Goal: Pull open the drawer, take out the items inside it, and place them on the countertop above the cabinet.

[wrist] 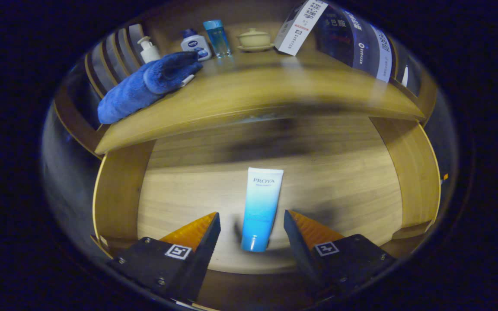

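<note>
Gripper view into the opened wooden drawer [115, 194]. A white-to-blue plastic squeeze tube [261, 207] lies flat on the pale drawer floor, its flat crimped end pointing away and its blue cap toward the camera. The gripper [252, 222] has its two fingers spread apart, one on either side of the tube's lower half, with a gap between each finger and the tube; neither touches it.

The tube is probably light and soft-walled, yielding under pressure, and its glossy skin looks somewhat slippery. The crimped end is thin and would flex. The firmest hold is likely across the fuller lower body just above the cap, where the fingers already stand. A moderate squeeze should suffice; a hard one could deform the tube or push it out between the fingers.

Above the drawer runs the glossy wooden countertop [266, 99], the place of deposit. It carries a folded blue plush towel [145, 86], a white pump bottle [148, 49], a white bottle with a blue cap [195, 43], a clear blue bottle [217, 36], a cream lidded cup on a saucer [254, 39] and a white carton [300, 26]. Bare surface remains at the counter's middle.
</note>
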The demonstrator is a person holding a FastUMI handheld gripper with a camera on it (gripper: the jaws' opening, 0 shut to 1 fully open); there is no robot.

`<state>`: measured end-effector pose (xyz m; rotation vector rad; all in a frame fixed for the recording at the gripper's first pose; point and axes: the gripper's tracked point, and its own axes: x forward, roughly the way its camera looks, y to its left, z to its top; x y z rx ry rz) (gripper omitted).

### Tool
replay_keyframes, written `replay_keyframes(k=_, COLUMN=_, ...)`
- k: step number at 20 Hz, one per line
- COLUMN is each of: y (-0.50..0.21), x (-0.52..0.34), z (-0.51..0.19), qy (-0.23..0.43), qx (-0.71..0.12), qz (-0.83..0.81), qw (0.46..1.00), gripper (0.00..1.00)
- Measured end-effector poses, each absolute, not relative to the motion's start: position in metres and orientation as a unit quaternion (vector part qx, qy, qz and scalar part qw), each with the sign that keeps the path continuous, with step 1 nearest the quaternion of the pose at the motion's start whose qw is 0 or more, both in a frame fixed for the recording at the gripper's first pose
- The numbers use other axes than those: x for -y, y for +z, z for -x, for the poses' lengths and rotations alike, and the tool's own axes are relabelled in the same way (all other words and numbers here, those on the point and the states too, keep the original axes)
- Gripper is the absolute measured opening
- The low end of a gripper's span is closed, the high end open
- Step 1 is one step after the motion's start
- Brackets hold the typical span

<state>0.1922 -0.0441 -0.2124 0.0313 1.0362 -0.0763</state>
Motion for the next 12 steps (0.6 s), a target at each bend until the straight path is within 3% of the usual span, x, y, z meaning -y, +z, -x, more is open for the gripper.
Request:
replay_keyframes(k=4, y=-0.215, x=0.036, z=-0.205, qy=-0.026, qx=-0.525, qz=-0.012, qw=0.851, gripper=0.88)
replay_keyframes(k=6, y=-0.222, x=0.041, z=-0.213, qy=-0.041, qx=-0.533, qz=-0.004, qw=0.845, gripper=0.75)
replay_keyframes(k=11, y=-0.237, x=0.046, z=-0.216, qy=-0.038, qx=-0.540, qz=0.017, qw=0.841, gripper=0.71)
replay_keyframes(k=12, y=-0.216, x=0.048, z=-0.219, qy=-0.043, qx=-0.529, qz=0.012, qw=0.848, gripper=0.60)
